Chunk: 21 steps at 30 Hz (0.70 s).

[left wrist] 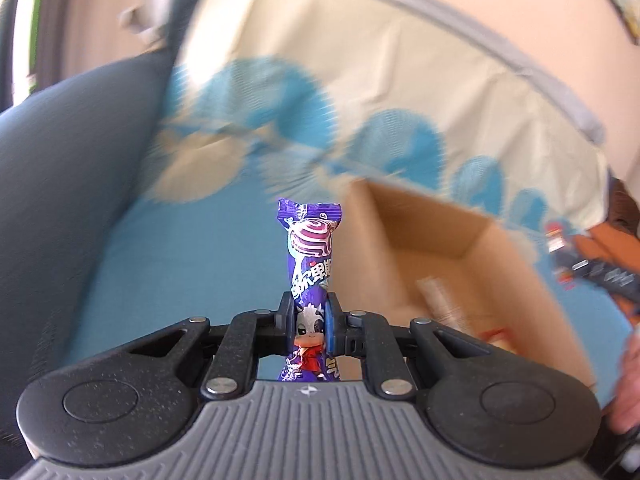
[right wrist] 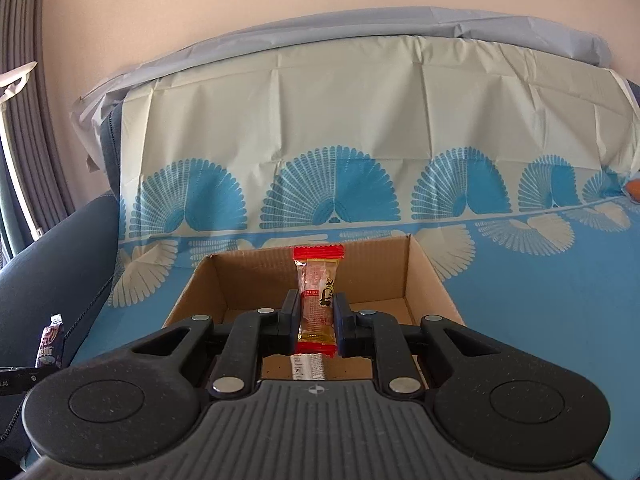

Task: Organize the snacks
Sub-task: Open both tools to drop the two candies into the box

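The left claw [left wrist: 308,322] squeezes a purple candy [left wrist: 310,256]. The right claw [right wrist: 316,320] pinches a red snack [right wrist: 318,300], with the cardboard box [right wrist: 428,280] just past its tips.

Both wrist views look forward and down, close over the shared cardboard box [right wrist: 416,276]

Purple candy wrapper [left wrist: 310,264] standing upright, pinched at its lower half, swirl print and a cartoon figure on the front, top crimp fanned out. Over on the right wrist view, a red-ended clear snack packet [right wrist: 318,300] stands upright too, gripped around its middle, poised above the open cardboard box [right wrist: 424,276]. The box sits on the blue fan-patterned cover, flaps open, with a white-labelled packet [right wrist: 307,366] lying flat on its floor.
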### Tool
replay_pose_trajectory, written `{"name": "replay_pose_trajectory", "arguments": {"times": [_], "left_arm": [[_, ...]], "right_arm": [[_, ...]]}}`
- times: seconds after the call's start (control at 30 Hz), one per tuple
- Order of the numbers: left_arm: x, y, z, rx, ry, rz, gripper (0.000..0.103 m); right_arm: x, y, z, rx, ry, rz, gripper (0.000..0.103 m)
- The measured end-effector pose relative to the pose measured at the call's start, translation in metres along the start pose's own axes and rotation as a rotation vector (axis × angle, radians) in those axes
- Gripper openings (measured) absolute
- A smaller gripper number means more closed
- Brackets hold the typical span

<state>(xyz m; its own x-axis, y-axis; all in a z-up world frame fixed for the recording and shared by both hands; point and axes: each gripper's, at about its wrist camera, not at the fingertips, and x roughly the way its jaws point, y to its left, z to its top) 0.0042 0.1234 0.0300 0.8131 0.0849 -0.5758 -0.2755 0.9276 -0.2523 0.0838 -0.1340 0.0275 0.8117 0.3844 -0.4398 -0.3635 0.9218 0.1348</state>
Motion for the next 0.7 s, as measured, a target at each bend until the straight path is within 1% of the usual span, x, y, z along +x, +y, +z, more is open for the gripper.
{"name": "replay_pose_trajectory", "arguments": {"times": [0.1, 0.13, 0.17, 0.2, 0.23, 0.27, 0.3, 0.33, 0.4, 0.47, 0.53, 0.63, 0.7], "left_arm": [[0.000, -0.054, 0.022, 0.035, -0.052, -0.065, 0.015], [0.000, -0.070, 0.029, 0.044, -0.069, -0.085, 0.016], [-0.001, -0.088, 0.035, 0.057, -0.094, -0.098, 0.019], [-0.003, -0.100, 0.040, 0.069, -0.112, -0.112, 0.033], [-0.005, -0.115, 0.045, 0.084, -0.128, -0.127, 0.057], [-0.008, -0.125, 0.046, 0.098, -0.147, -0.133, 0.068], [-0.012, -0.133, 0.045, 0.114, -0.172, -0.129, 0.081], [-0.017, -0.141, 0.042, 0.136, -0.198, -0.122, 0.085], [-0.024, -0.147, 0.032, 0.163, -0.217, -0.111, 0.087], [-0.029, -0.143, 0.014, 0.150, -0.209, -0.097, 0.091], [-0.037, -0.138, -0.007, 0.148, -0.205, -0.079, 0.092], [-0.051, -0.131, -0.038, 0.181, -0.236, -0.026, 0.098], [-0.058, -0.127, -0.050, 0.169, -0.224, -0.036, 0.099]], "right_arm": [[0.000, -0.011, 0.001, 0.025, -0.001, -0.045, 0.019], [0.000, -0.015, 0.001, 0.027, -0.004, -0.069, 0.021], [0.000, -0.018, 0.001, 0.030, 0.000, -0.082, 0.043], [0.000, -0.021, 0.000, 0.036, 0.003, -0.090, 0.060], [-0.002, -0.023, 0.000, 0.042, 0.002, -0.091, 0.086], [-0.004, -0.026, 0.000, 0.041, -0.003, -0.091, 0.093], [-0.006, -0.028, 0.000, 0.037, -0.007, -0.088, 0.093], [-0.008, -0.030, -0.001, 0.034, -0.009, -0.086, 0.093], [-0.011, -0.034, -0.002, 0.031, -0.007, -0.086, 0.095], [-0.014, -0.037, -0.002, 0.022, -0.006, -0.087, 0.099], [-0.019, -0.039, -0.003, 0.008, -0.012, -0.082, 0.102], [-0.030, -0.040, -0.005, -0.008, -0.025, -0.065, 0.102], [-0.038, -0.040, -0.008, -0.023, -0.032, -0.064, 0.102]]}}
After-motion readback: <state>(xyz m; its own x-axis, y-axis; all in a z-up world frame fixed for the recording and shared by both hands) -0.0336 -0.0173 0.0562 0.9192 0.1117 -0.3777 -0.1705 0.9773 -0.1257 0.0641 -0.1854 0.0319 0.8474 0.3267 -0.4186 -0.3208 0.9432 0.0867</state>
